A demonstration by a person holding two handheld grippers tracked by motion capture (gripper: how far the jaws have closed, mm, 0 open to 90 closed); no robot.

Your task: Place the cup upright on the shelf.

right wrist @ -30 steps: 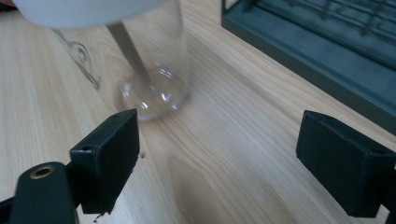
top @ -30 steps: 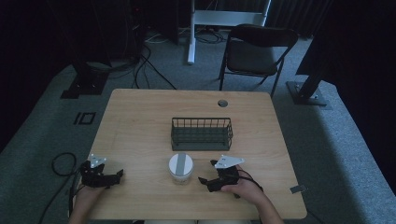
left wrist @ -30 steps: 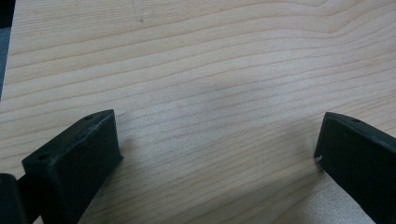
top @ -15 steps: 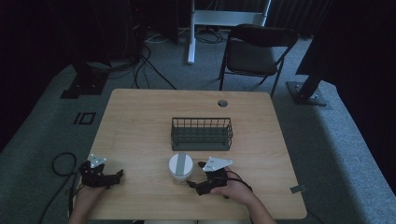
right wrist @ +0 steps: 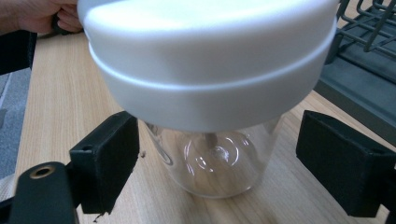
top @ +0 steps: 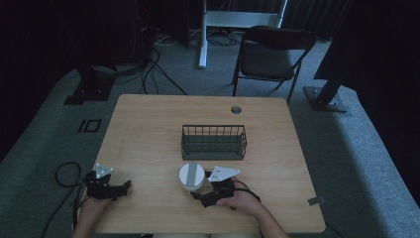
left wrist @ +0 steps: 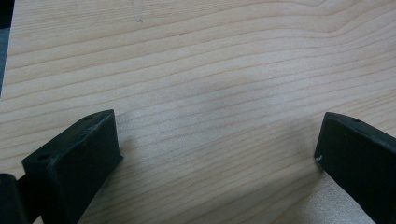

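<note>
A clear jar (right wrist: pixel 212 154) with a white lid (right wrist: pixel 205 56) stands between the right gripper's (right wrist: pixel 219 158) spread jaws, not yet pinched. A wire basket (top: pixel 214 142) sits just beyond it. The left gripper (left wrist: pixel 215 154) rests low over bare table (left wrist: pixel 210 70), jaws spread.

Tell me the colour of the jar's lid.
White, over a clear glass jar; the lid shows best in the right gripper view.

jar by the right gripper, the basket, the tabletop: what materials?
Jar: clear glass or hard plastic; see-through, with bright glints at the base.
Its lid: white, smooth, matte, likely plastic.
Basket: thin dark wire grid, probably coated metal.
Tabletop: pale wood grain; solid or laminate, can't tell.
</note>
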